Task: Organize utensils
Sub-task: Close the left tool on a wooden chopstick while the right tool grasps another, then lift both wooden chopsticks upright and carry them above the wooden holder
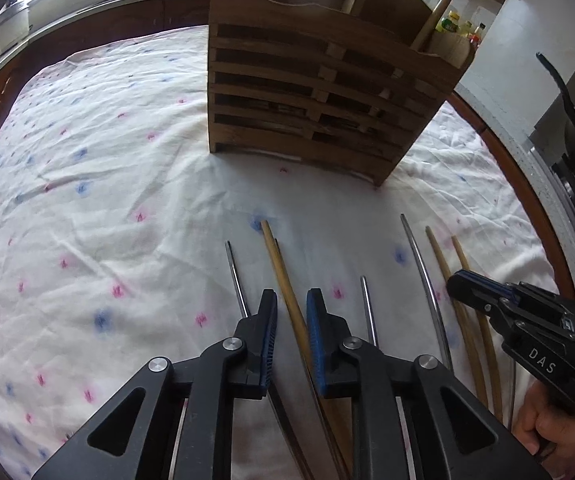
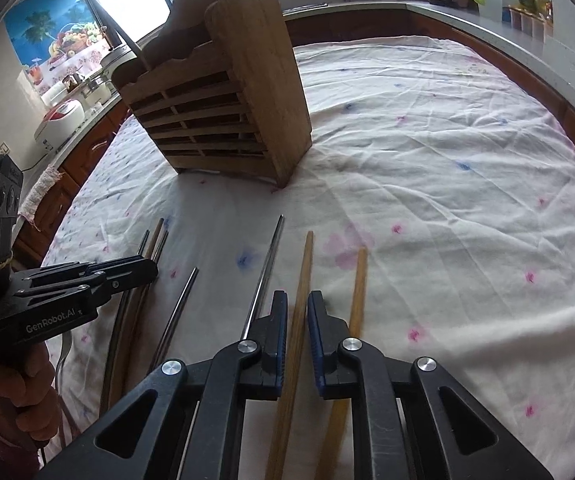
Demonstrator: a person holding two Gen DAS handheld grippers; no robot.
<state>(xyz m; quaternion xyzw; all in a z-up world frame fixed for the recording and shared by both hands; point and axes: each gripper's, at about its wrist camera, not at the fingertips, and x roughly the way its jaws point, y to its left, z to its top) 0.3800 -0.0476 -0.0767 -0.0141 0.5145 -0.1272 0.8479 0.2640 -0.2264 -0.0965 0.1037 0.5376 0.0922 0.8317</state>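
Poised both grippers over loose chopsticks, ahead of a pickup for the wooden holder point(image 1: 307, 100).

Held the left gripper point(image 1: 291, 294) tilted steeply down, jaws narrowed to a slim gap astride one wooden chopstick point(image 1: 277, 256), pads apparently not pressing it, stick flat on the tablecloth point(image 1: 87, 160). Set the right gripper point(image 2: 297, 296) likewise astride a second wooden chopstick point(image 2: 305, 264), gap barely wider than the stick, no firm pinch visible. Aligned the fingers along each stick, probably so that closing would catch it across its width. Left the metal chopsticks point(image 1: 235, 272) fanned from 5 to 7 o'clock beside them, tips toward the wooden holder at 12 o'clock: upright, already carrying a few handles, likely the destination.
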